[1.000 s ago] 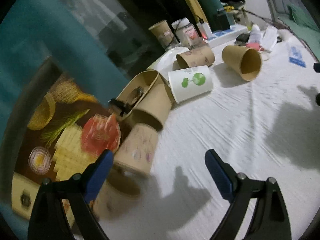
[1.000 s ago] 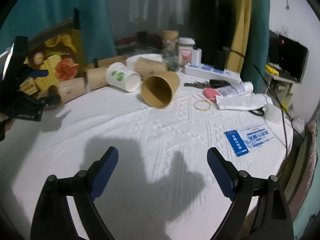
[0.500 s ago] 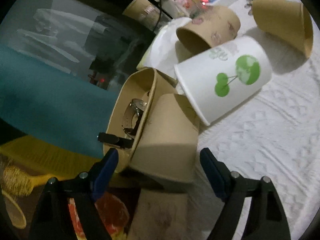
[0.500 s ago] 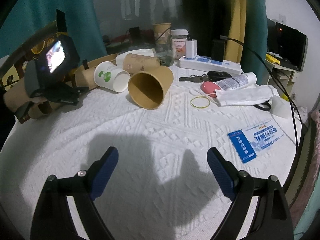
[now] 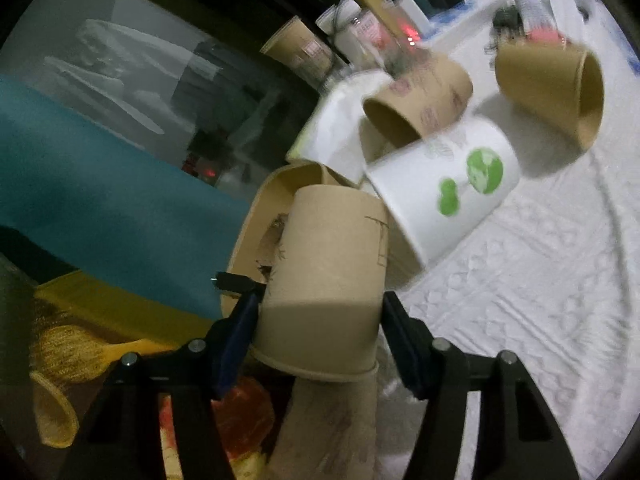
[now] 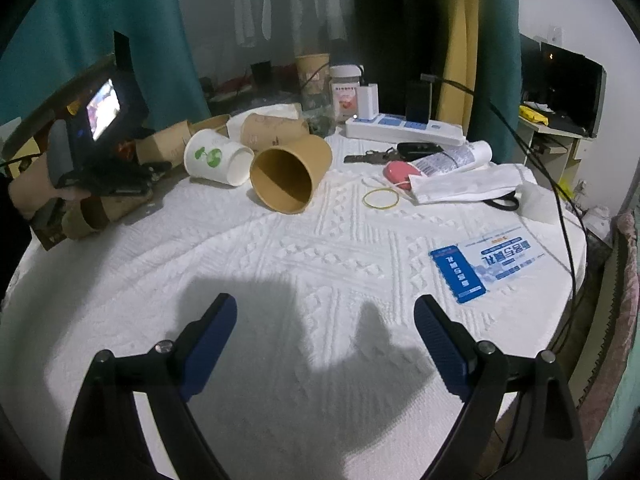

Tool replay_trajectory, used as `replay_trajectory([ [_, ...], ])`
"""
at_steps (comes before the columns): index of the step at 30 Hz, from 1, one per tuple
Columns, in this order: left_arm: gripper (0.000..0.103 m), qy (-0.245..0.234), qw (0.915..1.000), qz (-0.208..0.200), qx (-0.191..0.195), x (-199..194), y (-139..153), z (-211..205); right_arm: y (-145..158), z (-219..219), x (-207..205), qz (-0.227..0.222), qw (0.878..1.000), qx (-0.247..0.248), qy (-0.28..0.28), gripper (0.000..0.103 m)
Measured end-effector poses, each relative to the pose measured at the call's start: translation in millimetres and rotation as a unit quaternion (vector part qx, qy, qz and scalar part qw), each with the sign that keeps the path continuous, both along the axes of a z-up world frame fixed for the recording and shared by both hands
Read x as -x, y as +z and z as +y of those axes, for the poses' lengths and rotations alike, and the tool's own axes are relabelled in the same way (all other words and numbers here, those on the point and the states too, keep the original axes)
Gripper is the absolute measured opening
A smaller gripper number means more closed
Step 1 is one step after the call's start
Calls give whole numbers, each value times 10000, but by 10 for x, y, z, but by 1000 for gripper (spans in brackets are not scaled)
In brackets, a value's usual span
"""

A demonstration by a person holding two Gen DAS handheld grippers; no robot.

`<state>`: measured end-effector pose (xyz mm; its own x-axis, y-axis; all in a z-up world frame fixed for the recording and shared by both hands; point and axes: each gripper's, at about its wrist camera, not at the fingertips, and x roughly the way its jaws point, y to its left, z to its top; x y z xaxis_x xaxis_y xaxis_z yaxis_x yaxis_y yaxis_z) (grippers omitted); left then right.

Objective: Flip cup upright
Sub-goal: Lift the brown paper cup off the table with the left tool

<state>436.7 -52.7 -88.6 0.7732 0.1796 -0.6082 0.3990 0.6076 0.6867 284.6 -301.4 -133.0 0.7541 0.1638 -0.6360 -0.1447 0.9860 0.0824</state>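
In the left wrist view my left gripper (image 5: 318, 322) is closed around a plain brown paper cup (image 5: 326, 276) lying on its side, rim toward the camera, both pads against its walls. A white cup with a green tree print (image 5: 448, 194), a printed brown cup (image 5: 416, 98) and a wide brown cup (image 5: 556, 88) lie on their sides beyond it. In the right wrist view my right gripper (image 6: 324, 336) is open and empty above the white cloth; the left gripper (image 6: 100, 168) shows at the far left among the cups.
A white quilted cloth (image 6: 320, 264) covers the round table. At its far side lie a power strip (image 6: 404, 130), a jar (image 6: 346, 90), a pink object (image 6: 398, 170), a rubber band (image 6: 380, 199), a white bag (image 6: 468, 184) and a blue leaflet (image 6: 484, 268). An open brown box (image 5: 260, 232) sits behind the held cup.
My left gripper moved forward over the plain brown cup and closed its fingers on the cup's sides. My right gripper stayed open in about the same place.
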Motion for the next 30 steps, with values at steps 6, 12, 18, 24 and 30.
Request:
replay_trajectory([
  [6,63,-42,9990,-398,183,386,476,2,188,18,205,-230,9997,-12,23,89],
  [12,63,-352,9974,-291,561,1133,776,-33,328,44,518,-391,9992,-26,86,89],
  [18,63,-1034,9908,644,584,2054,522,-212,270,87,888,-338,9992,-62,189,89],
  [24,65,-1748,9751,1354,193,2871,125,-443,114,112,1242,-155,9994,-55,298,89],
  [30,66,-1722,9665,1899,-100,3082,-225,-520,18,88,1481,-29,9995,-43,324,89],
])
